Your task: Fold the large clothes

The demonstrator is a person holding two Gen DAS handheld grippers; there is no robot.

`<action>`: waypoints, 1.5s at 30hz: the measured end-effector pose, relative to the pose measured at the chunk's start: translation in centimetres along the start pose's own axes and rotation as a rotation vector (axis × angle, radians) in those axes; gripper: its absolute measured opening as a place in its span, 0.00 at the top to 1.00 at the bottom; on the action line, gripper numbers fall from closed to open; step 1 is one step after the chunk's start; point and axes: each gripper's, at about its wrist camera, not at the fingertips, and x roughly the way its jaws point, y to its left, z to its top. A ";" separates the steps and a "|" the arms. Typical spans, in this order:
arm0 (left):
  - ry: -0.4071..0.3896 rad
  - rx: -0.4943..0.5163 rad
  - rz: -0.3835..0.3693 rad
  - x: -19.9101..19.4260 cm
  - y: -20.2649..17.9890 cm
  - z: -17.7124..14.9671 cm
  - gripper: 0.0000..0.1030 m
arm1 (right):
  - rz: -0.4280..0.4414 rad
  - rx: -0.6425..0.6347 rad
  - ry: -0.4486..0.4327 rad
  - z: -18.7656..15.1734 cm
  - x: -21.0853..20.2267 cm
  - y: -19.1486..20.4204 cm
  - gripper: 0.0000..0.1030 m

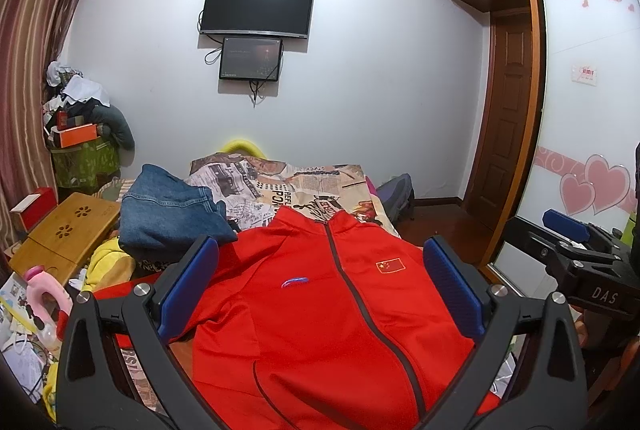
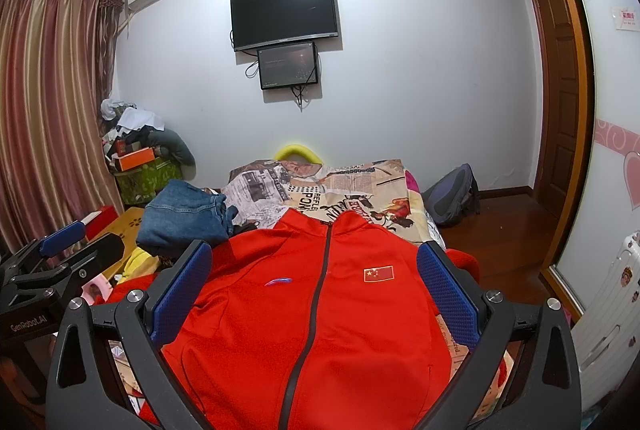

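A red zip-up jacket point(image 1: 304, 310) lies front-up on the bed, collar pointing away, with a small flag patch on its chest. My left gripper point(image 1: 320, 244) hovers open over the jacket's lower body, its blue pads point(image 1: 188, 286) spread wide with nothing between them. My right gripper point(image 2: 314, 249) is also open above the same jacket point(image 2: 320, 330), empty. Each gripper shows in the other's view: the right gripper point(image 1: 532, 226) at the right edge, the left gripper point(image 2: 100, 234) at the left edge. The jacket's hem is hidden below both views.
Folded blue jeans point(image 1: 172, 206) sit on the printed bedspread point(image 1: 288, 186) left of the collar. A wooden lap table point(image 1: 64, 230) and clutter crowd the bed's left side. A backpack point(image 2: 452, 194) rests on the floor; a wardrobe door point(image 1: 584, 110) stands right.
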 end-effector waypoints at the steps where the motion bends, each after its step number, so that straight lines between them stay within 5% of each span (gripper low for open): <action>1: 0.000 0.000 0.000 0.0 0.0 0.0 0.00 | 0.000 0.000 0.000 0.0 0.0 0.0 0.01; 45: 0.033 -0.020 0.012 1.4 1.0 -0.4 0.00 | -0.021 0.009 0.042 -0.3 1.1 -0.5 0.01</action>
